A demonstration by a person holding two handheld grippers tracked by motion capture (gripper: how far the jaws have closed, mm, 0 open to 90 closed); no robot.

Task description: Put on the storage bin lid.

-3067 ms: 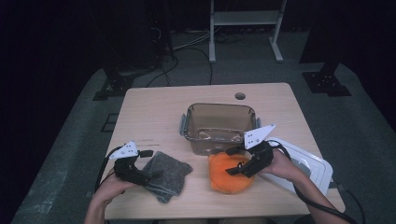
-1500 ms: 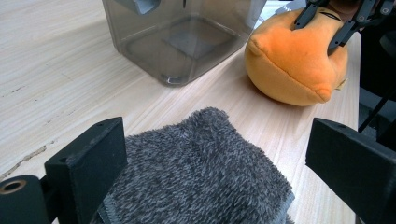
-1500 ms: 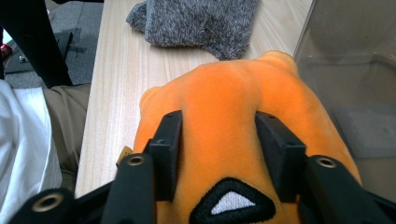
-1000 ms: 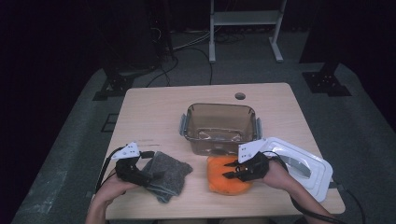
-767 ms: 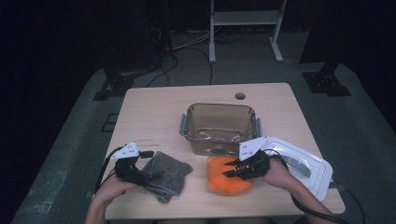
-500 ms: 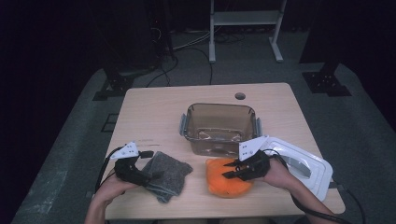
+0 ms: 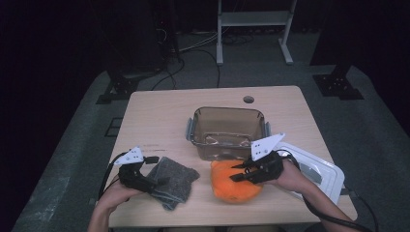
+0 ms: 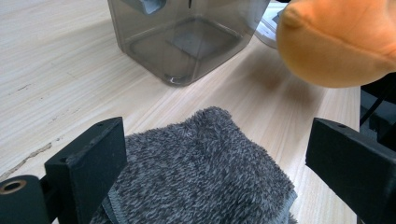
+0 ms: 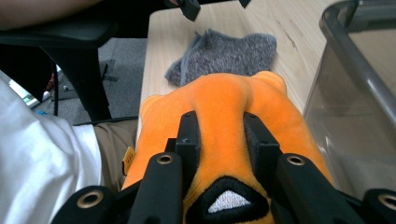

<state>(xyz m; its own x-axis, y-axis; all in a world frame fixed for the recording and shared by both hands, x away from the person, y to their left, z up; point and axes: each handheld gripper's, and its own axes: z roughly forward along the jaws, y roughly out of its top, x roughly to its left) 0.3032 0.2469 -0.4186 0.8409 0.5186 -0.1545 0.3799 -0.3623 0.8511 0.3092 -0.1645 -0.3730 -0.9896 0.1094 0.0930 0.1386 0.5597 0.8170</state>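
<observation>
The right gripper (image 7: 240, 172) has its jaws clamped on a fold of the orange plush (image 7: 232, 186), just before the clear bin (image 7: 227, 131), apparently to drop it in. The left gripper (image 7: 155, 181) rests with jaws apart astride the grey cloth (image 7: 176, 180) on the surface (image 7: 159, 116).

The right tool (image 7: 240, 172) is held in the person's right hand (image 7: 290, 175), forearm coming in from the lower right, and points toward the left of the high view with its two black jaws pinched close together on something soft. The left tool (image 7: 153, 181) sits low in the left hand (image 7: 116, 192), pointing right, its jaws spread wide apart and gripping nothing.
</observation>
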